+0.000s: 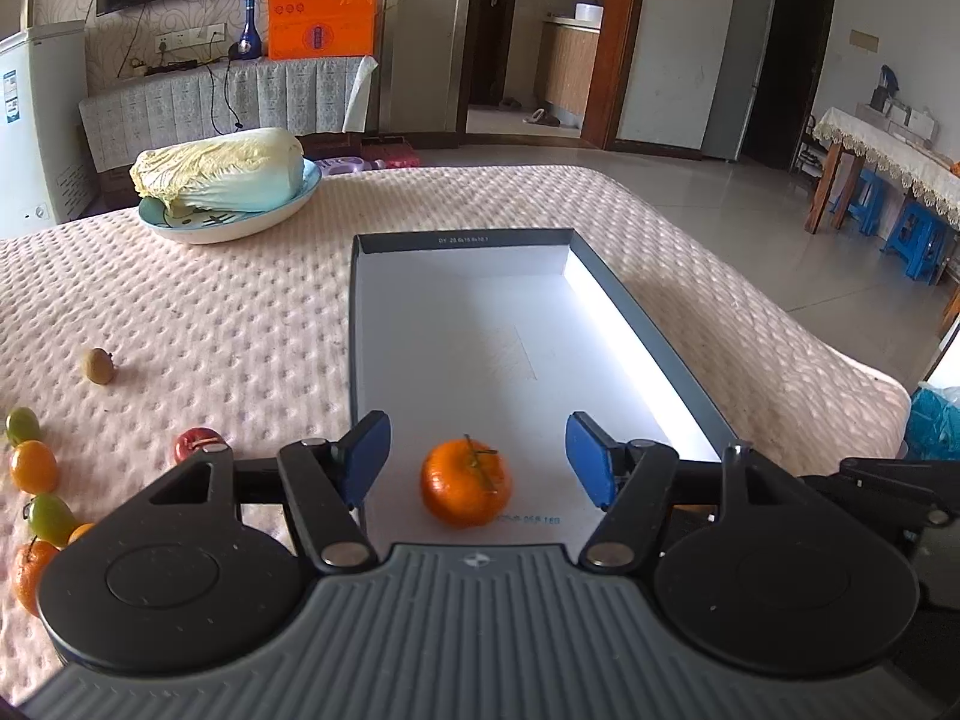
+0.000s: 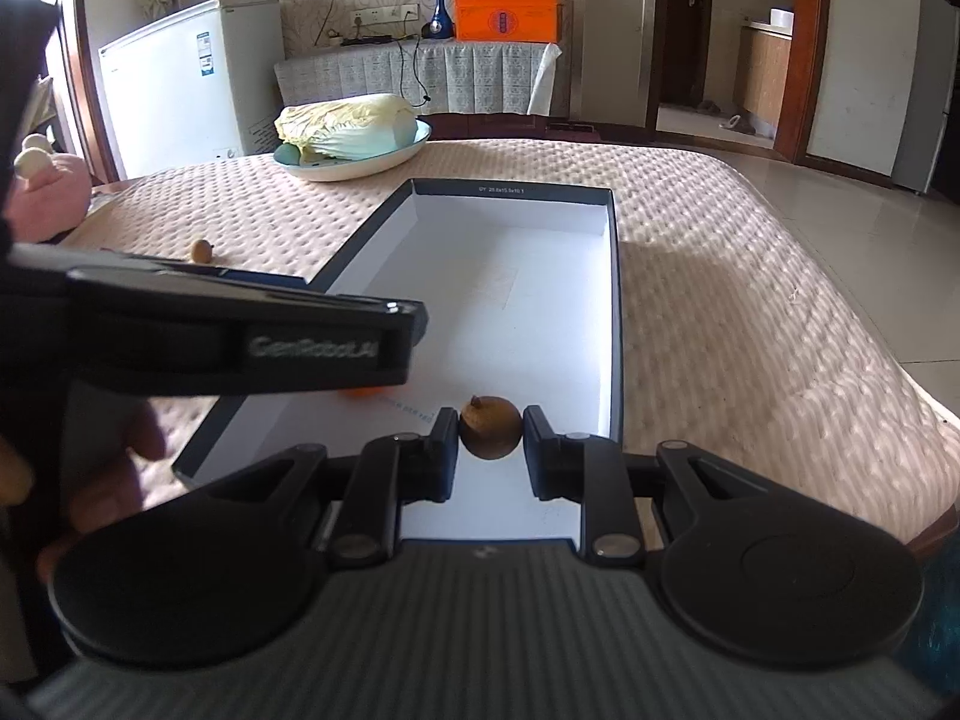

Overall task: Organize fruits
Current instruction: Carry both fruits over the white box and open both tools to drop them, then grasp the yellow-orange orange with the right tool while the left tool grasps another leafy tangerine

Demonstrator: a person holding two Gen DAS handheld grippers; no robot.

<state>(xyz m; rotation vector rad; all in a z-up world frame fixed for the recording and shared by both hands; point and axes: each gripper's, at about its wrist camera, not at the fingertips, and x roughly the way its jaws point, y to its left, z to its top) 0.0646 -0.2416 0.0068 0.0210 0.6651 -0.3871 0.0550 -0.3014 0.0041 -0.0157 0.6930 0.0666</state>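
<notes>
Tangerine dropped off, kiwi up next

The left gripper (image 1: 477, 459) is spread with the tangerine (image 1: 465, 483) lying loose between its fingers in the box (image 1: 642, 324); a kiwi (image 2: 491, 426) is pinched by the right gripper (image 2: 491, 450) right above the box's near end.

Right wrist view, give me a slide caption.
Right gripper shut on a brown fruit over the open box.

An orange tangerine (image 1: 465, 483) with a stem lies inside the open box (image 1: 636, 324), near its front end. A brown kiwi (image 2: 491, 426) hangs just above the box floor beside it.
</notes>
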